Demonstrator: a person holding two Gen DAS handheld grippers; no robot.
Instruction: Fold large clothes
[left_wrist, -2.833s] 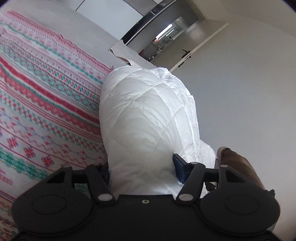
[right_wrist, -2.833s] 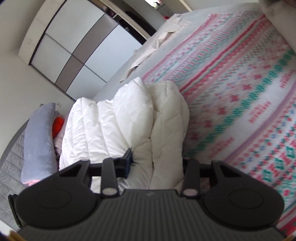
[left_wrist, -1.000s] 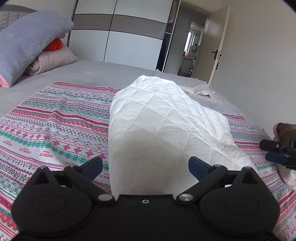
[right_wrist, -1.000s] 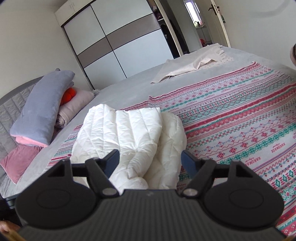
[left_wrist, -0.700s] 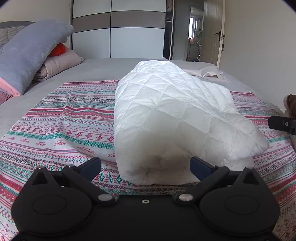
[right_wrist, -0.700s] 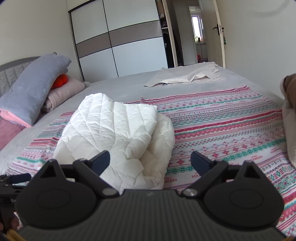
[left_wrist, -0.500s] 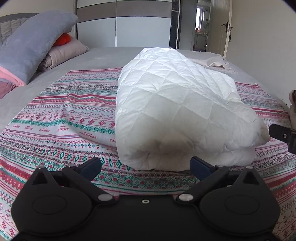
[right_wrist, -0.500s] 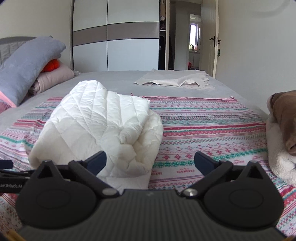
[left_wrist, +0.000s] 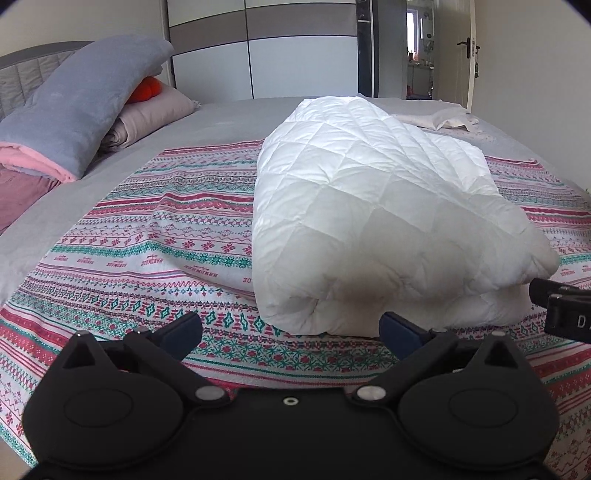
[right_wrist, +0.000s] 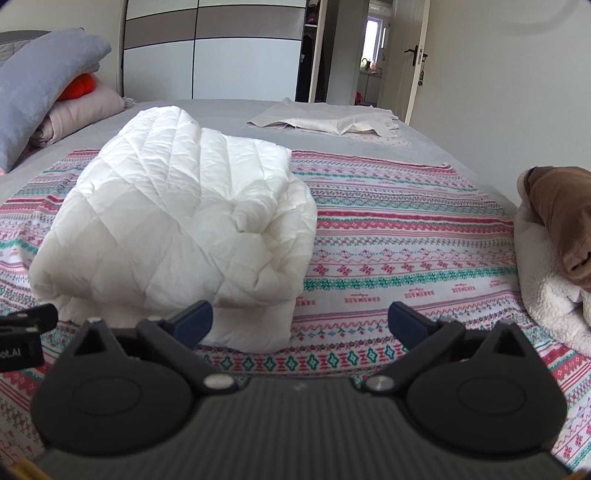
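A white quilted puffer garment lies folded into a thick bundle on the patterned red, green and white blanket; it also shows in the right wrist view. My left gripper is open and empty, a short way back from the bundle's near end. My right gripper is open and empty, just in front of the bundle's near right corner. The right gripper's tip shows at the right edge of the left wrist view.
Grey, pink and beige pillows are stacked at the left by the headboard. A flat beige garment lies at the far end of the bed. A brown and white fleece item lies at the right edge. Wardrobe and open door stand behind.
Both grippers let go of the white garment and opened. They pulled back toward the bed's near edge, and the bundle now rests on the blanket.
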